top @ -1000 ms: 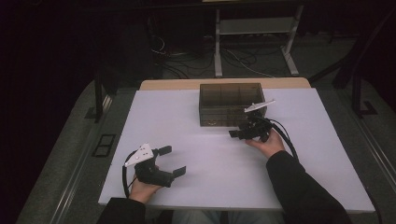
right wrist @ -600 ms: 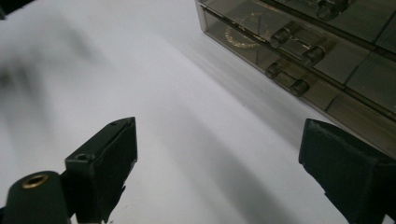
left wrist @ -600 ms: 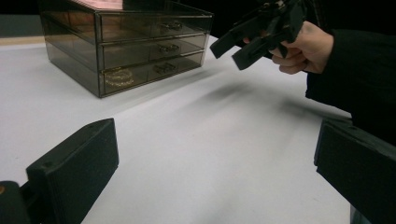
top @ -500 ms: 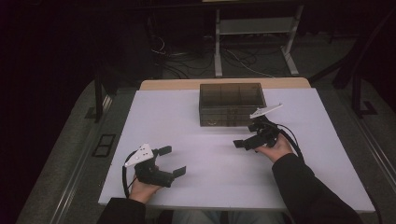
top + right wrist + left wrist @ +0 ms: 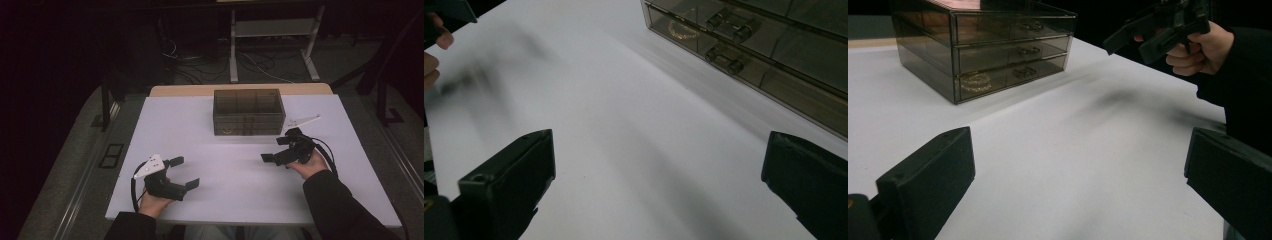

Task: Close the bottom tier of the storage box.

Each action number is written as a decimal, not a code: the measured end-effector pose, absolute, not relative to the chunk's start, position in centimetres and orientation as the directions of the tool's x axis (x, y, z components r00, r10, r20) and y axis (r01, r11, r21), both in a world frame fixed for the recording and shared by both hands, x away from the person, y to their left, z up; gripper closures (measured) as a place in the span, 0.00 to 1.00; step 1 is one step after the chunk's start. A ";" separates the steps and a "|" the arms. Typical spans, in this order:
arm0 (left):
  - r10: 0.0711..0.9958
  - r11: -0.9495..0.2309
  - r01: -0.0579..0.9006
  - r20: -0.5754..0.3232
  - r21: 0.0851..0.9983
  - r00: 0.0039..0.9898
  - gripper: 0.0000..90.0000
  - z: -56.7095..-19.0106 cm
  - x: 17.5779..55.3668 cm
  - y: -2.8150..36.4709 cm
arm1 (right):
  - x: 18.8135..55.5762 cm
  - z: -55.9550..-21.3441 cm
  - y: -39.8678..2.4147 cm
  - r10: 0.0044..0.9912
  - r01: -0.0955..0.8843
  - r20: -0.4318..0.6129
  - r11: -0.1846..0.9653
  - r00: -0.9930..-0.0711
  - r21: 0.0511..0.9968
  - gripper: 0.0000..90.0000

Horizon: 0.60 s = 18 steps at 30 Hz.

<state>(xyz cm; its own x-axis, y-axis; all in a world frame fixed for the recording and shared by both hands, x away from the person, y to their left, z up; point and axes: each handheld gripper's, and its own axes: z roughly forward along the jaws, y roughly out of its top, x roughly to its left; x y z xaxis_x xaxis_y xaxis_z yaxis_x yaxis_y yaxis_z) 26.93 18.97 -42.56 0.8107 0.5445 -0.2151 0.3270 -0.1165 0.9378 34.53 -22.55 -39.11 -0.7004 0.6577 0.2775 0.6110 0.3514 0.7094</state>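
A smoked see-through drawer box (image 5: 248,111) with three shut drawers stands at the far middle of the white table (image 5: 225,200). A gold chain (image 5: 975,81) lies in its bottom drawer. My right gripper (image 5: 275,149) hovers in front of the box and to its right, clear of it. Its jaws have just been opening and now stand wide with nothing between them (image 5: 659,190). My left gripper (image 5: 184,172) rests open and empty near the front left edge. From its own view (image 5: 1078,190) it faces the box (image 5: 983,50) and the right gripper (image 5: 1148,30).
A wooden strip (image 5: 240,90) runs along the table's far edge. Behind it on the dark floor stand a white metal frame (image 5: 272,45) and loose cables (image 5: 200,65). Bare tabletop lies between the two grippers.
The right gripper has drawn back from the front of the drawer box toward the near right, and its jaws have spread wider. The left gripper has stayed put.
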 end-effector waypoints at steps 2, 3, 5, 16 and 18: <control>0.544 -0.117 0.327 -0.215 0.938 0.811 0.00 -42.6 26.9 19.0 | 34.2 -39.1 -23.0 0.657 0.614 0.285 0.343 -0.698 0.711 0.00; 0.544 -0.117 0.327 -0.215 0.938 0.811 0.00 -42.6 26.9 19.0 | 34.0 -39.1 -23.2 0.659 0.612 0.283 0.341 -0.697 0.714 0.00; 0.546 -0.116 0.328 -0.216 0.938 0.810 0.00 -42.6 26.9 19.0 | 33.7 -39.2 -23.5 0.660 0.614 0.287 0.335 -0.695 0.715 0.00; 0.547 -0.118 0.331 -0.216 0.936 0.809 0.00 -42.6 26.9 19.0 | 32.0 -39.5 -25.2 0.663 0.618 0.307 0.300 -0.683 0.727 0.00; 0.549 -0.119 0.332 -0.217 0.936 0.807 0.00 -42.6 26.9 18.9 | 31.7 -39.5 -25.4 0.663 0.615 0.306 0.298 -0.683 0.730 0.00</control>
